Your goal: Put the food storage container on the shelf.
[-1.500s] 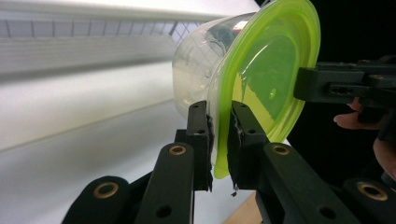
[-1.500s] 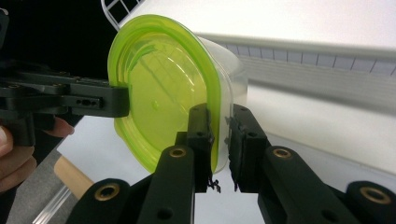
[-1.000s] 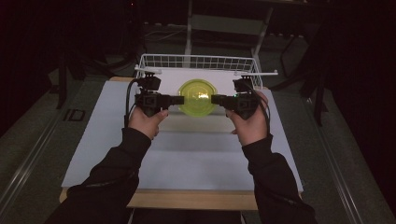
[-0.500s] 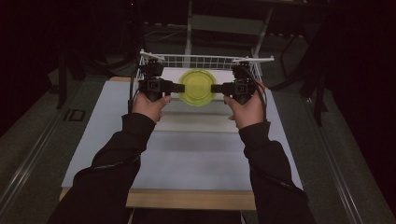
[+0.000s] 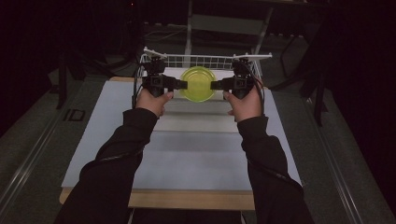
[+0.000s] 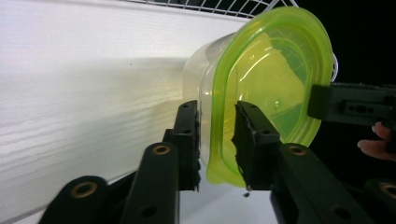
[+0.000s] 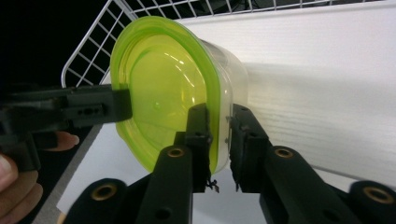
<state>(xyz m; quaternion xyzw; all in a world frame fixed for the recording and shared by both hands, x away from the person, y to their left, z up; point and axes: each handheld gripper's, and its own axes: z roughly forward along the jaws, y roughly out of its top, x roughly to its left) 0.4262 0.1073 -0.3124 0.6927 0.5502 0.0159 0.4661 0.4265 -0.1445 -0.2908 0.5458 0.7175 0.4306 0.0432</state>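
Observation:
A clear plastic container with a yellow-green lid (image 5: pixel 198 84) stands upright on the white surface, just in front of the wire basket's back wall. My left gripper (image 5: pixel 184 85) reaches in from its left and my right gripper (image 5: pixel 214 85) from its right, both level. In the left gripper view the lid's rim (image 6: pixel 219 140) lies between my left gripper's (image 6: pixel 215 106) jaws with small gaps. The right gripper view shows the rim (image 7: pixel 215 135) loose between my right gripper's (image 7: pixel 219 109) jaws. Both pairs of jaws have just been opening, so both are open around the rim.
The white wire basket (image 5: pixel 205 60) sits at the far end of the white table (image 5: pixel 196 154), its sides close outside both hands. Dark floor and stand legs surround the table. Its near half is bare white board.
Both hands carried the container away from the person, toward the basket's back wall. The jaws on both sides have spread a little off the lid's rim.

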